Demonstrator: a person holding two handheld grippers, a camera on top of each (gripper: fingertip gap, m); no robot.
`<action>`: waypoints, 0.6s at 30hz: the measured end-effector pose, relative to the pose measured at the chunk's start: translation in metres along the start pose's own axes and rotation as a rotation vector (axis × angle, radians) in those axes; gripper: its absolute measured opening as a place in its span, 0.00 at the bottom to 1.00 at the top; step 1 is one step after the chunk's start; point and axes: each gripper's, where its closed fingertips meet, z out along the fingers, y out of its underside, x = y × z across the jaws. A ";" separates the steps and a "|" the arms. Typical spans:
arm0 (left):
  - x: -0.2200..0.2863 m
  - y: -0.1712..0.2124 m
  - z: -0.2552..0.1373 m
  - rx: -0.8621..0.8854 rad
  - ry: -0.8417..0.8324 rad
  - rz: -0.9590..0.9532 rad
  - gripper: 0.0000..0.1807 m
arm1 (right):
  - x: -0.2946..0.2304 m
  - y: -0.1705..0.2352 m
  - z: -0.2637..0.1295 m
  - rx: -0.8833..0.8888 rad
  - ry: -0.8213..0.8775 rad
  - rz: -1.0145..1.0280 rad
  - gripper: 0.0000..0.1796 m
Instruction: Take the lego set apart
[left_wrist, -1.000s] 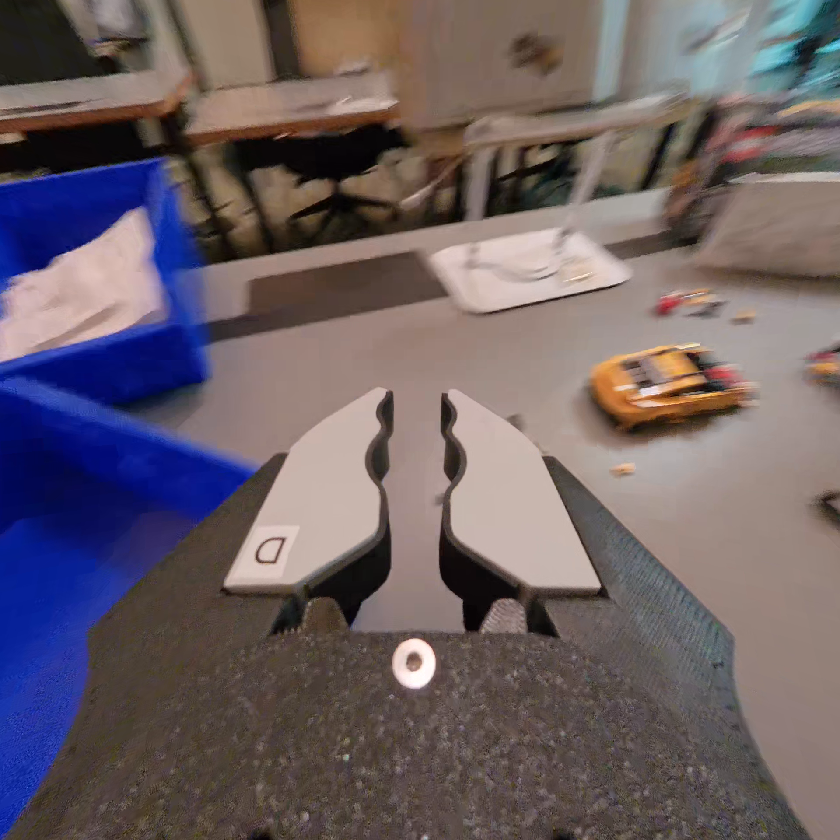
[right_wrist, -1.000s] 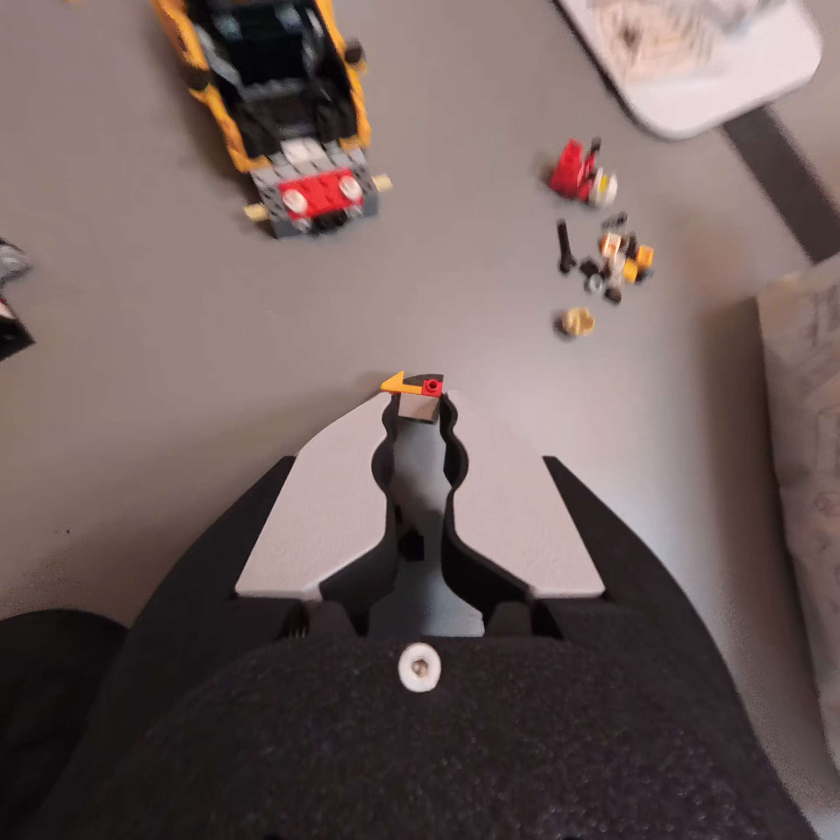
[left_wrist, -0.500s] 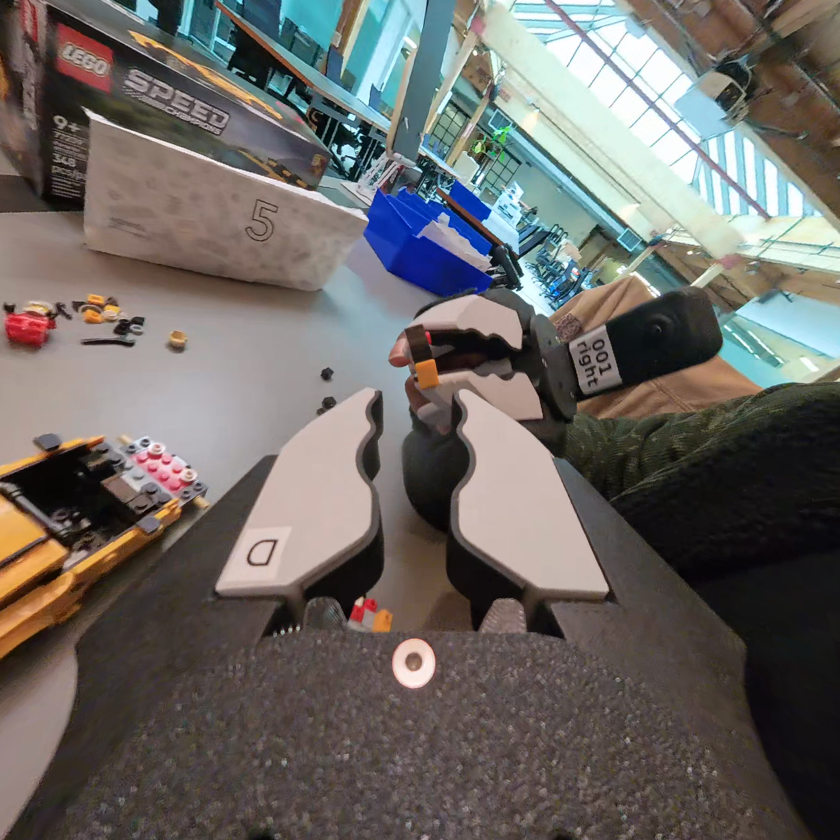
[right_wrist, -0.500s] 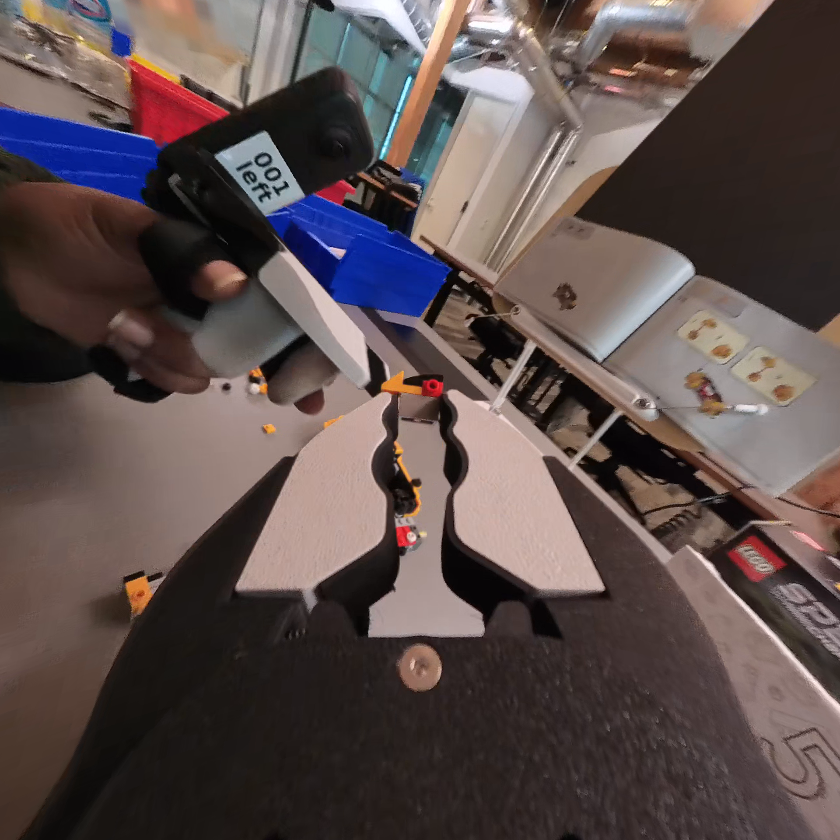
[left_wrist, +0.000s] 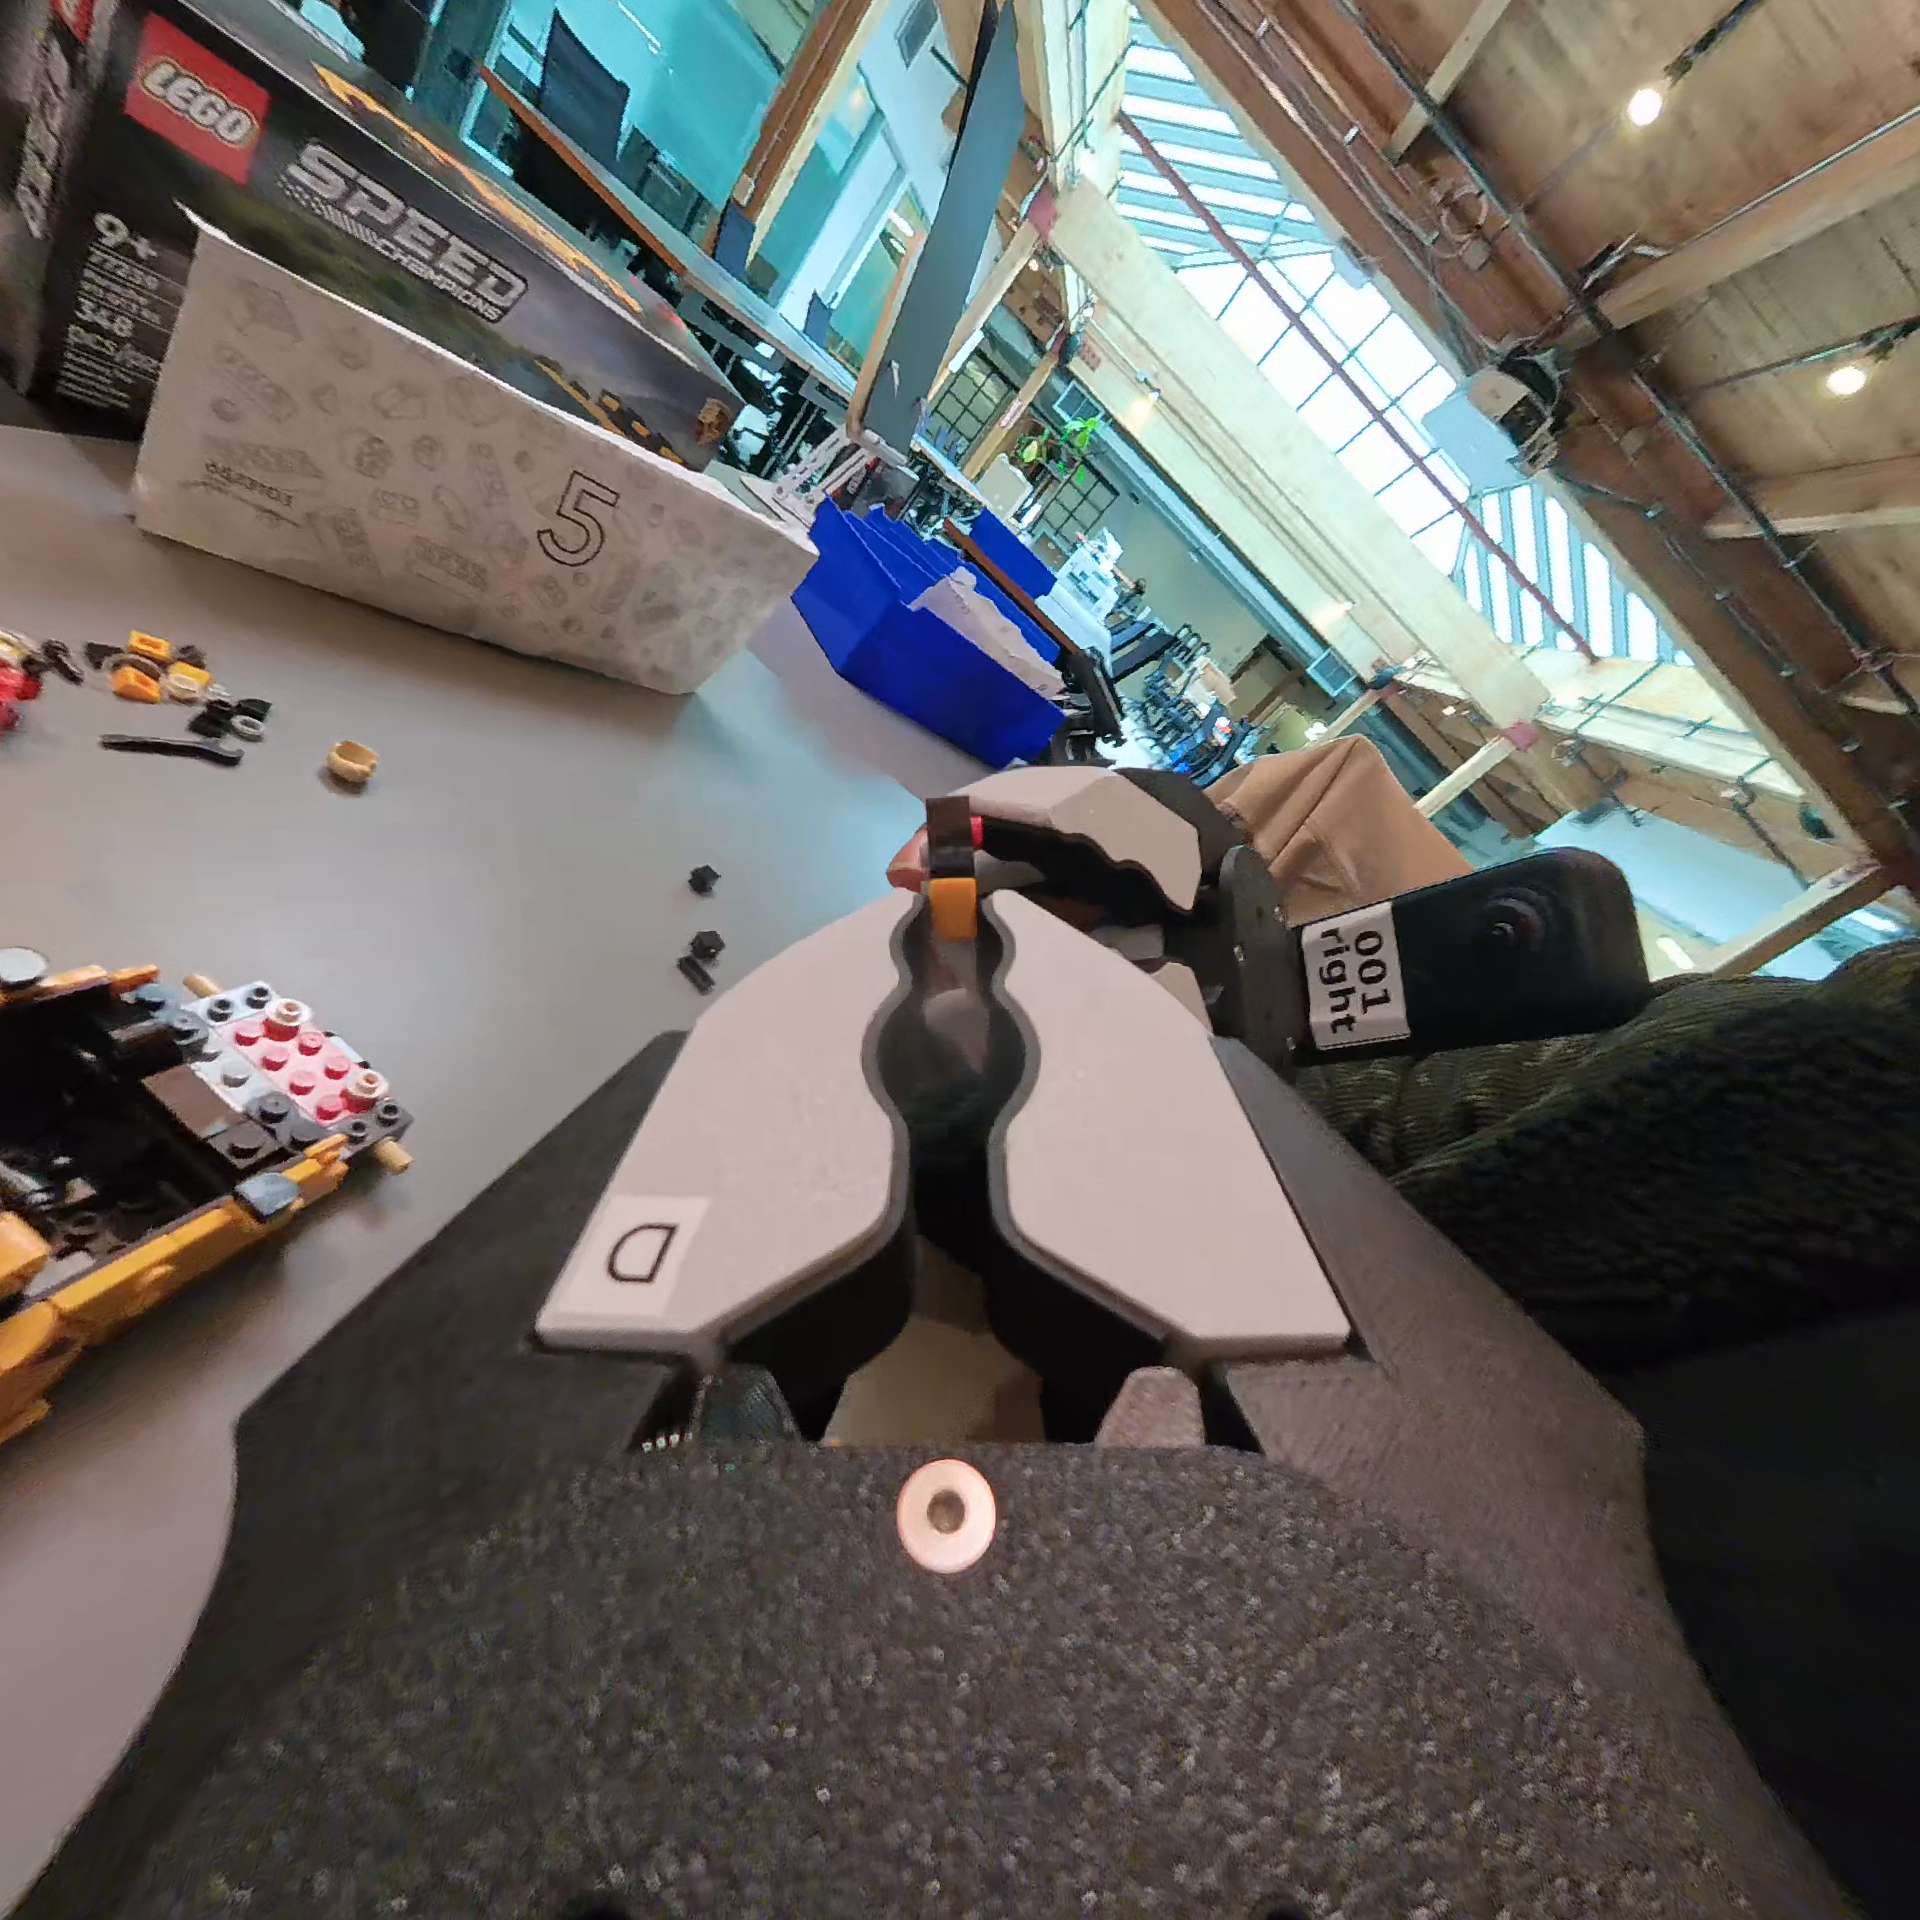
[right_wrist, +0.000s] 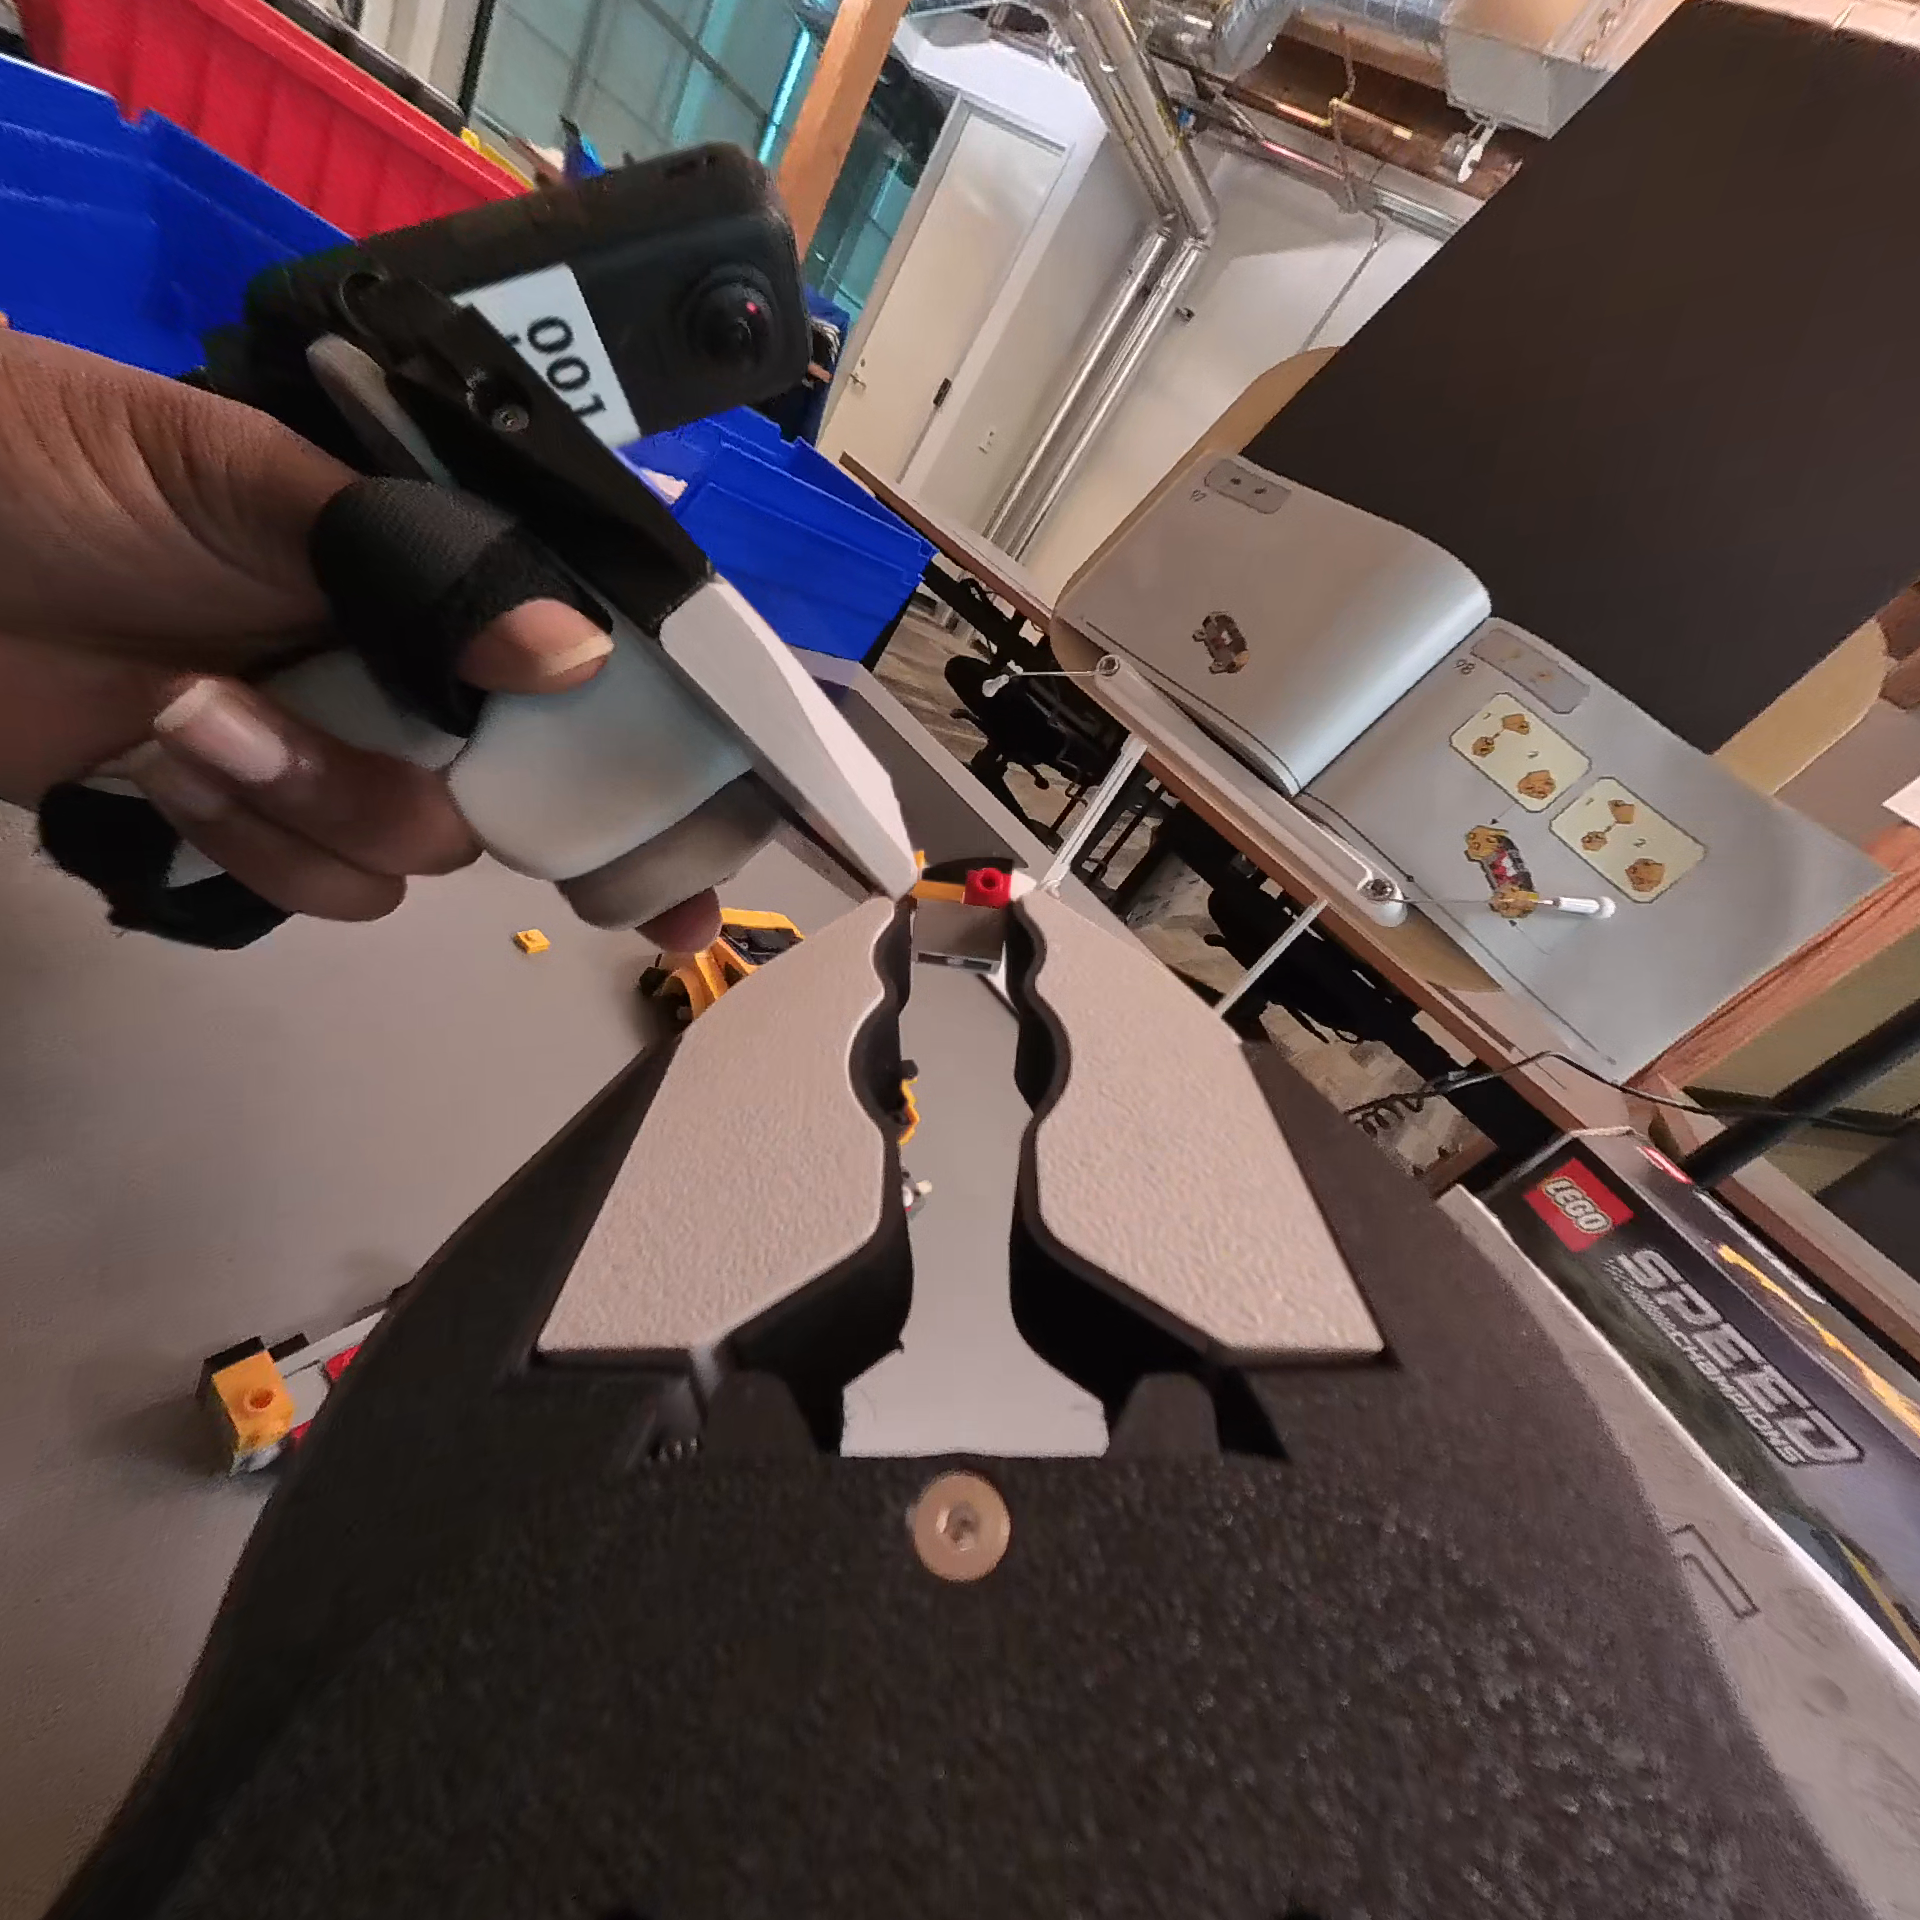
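Observation:
My right gripper (right_wrist: 956, 912) is shut on a small lego sub-assembly (right_wrist: 954, 930): a grey block with a red stud, a black part and an orange wedge on top. It holds the piece above the grey table (right_wrist: 260, 1091). My left gripper (left_wrist: 953, 920) faces it, and its pads are closed on the orange part (left_wrist: 953, 906) of that same sub-assembly. In the right wrist view the left gripper's fingertip (right_wrist: 883, 868) touches the orange wedge. The right gripper also shows in the left wrist view (left_wrist: 966, 847). The yellow lego car (left_wrist: 156, 1143), partly stripped, lies on the table at the left.
Loose small parts (left_wrist: 166, 686), a tan ring (left_wrist: 351, 758) and black bits (left_wrist: 704, 945) lie on the table. A white bag (left_wrist: 447, 488) and the set's box (left_wrist: 312, 156) stand behind. There are blue bins (left_wrist: 914, 634), an open booklet (right_wrist: 1455, 727) and another small sub-assembly (right_wrist: 255, 1397). My two grippers' fingertips are within a few centimetres of each other. Left tips and right tips are each some 15 cm from the yellow lego car (left_wrist: 156, 1143).
Both grippers swung up from the table to face each other. My left gripper opened wider, moved in, then closed on the orange part. My right gripper kept its hold throughout.

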 end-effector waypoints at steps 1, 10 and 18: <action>-0.001 0.001 0.000 -0.008 -0.009 0.021 0.04 | -0.001 0.001 0.001 -0.004 -0.005 0.003 0.10; -0.020 0.027 -0.022 -0.344 -0.121 0.380 0.04 | -0.035 0.018 -0.007 -0.017 -0.412 0.196 0.00; -0.028 0.071 -0.031 -0.622 -0.120 0.554 0.04 | -0.062 0.036 -0.016 -0.144 -0.685 0.268 0.10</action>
